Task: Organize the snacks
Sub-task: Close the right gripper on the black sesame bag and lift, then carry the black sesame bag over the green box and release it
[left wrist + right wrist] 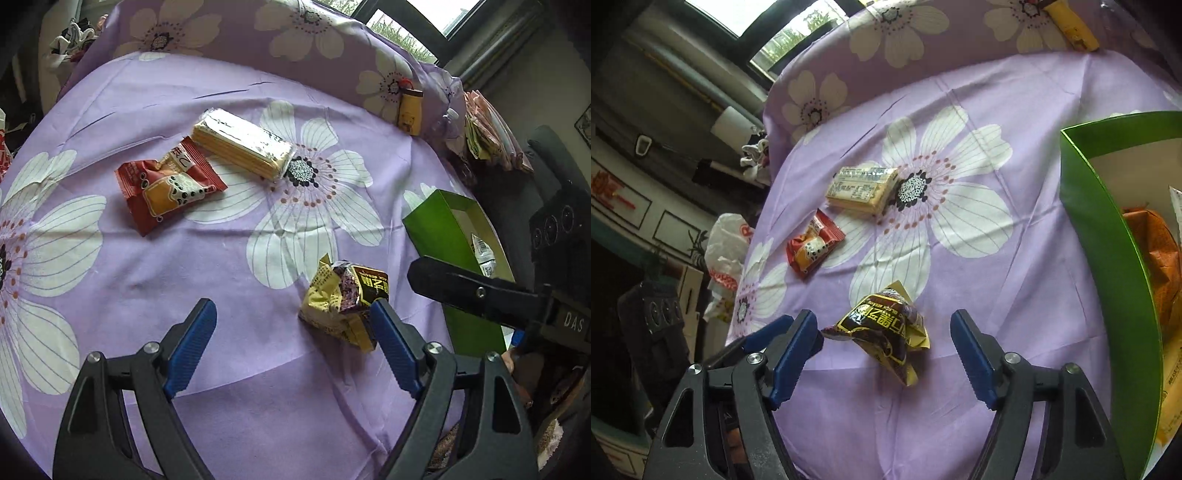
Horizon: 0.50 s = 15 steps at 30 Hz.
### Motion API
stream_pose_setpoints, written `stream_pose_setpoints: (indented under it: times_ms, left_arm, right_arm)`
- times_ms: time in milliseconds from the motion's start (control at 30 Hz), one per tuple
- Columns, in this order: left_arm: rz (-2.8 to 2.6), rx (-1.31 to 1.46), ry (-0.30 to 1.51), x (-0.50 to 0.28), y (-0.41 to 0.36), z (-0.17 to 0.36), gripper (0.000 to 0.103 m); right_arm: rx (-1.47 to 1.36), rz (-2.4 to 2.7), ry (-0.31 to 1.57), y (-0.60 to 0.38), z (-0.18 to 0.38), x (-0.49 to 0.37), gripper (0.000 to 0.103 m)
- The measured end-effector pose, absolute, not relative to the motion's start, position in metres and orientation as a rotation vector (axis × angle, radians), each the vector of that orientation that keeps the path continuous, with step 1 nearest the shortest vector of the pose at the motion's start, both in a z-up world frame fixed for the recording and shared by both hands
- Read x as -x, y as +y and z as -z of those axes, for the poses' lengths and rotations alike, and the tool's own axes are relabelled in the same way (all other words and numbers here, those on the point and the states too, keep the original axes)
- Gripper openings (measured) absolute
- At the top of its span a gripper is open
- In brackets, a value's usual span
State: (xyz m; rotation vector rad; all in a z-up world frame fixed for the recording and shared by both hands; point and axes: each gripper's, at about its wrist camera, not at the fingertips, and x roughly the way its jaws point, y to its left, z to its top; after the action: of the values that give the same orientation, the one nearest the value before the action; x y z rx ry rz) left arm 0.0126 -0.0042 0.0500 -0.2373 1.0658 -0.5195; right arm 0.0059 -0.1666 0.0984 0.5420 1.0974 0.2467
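A crumpled black-and-yellow snack pack (886, 332) lies on the purple flowered sheet (1015, 92) between the fingers of my right gripper (882, 321). That gripper is open; its right pad stands well clear of the pack. In the left wrist view the same pack (343, 299) sits just beside the right finger of my left gripper (293, 310), which is open and empty. Farther off lie a red snack pack (170, 184) and a yellow cracker pack (243, 144). The green box (1108, 240) at the right holds an orange pack (1160, 251) and other packs.
A matching pillow (295, 33) runs along the far side, with a small yellow bottle-shaped item (410, 110) on it. More packs (487, 140) are piled beyond the box. The bed edge drops off left in the right wrist view, beside a white plastic bag (727, 240).
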Motion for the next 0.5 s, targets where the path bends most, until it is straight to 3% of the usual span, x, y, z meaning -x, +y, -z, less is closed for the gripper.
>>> stream_pose_setpoints:
  times_ms: [300, 467, 500]
  left_arm:
    - [0.594, 0.228, 1.119, -0.011, -0.034, -0.032, 0.083]
    - [0.625, 0.276, 1.102, -0.013, -0.038, -0.028, 0.056]
    - [0.619, 0.264, 1.089, -0.013, -0.039, -0.029, 0.056]
  right_arm:
    - [-0.616, -0.293, 1.184, -0.157, -0.067, -0.02, 0.075]
    - [-0.644, -0.344, 1.209, -0.146, -0.058, -0.021, 0.075]
    - [-0.619, -0.337, 1.203, -0.144, -0.06, -0.02, 0.073]
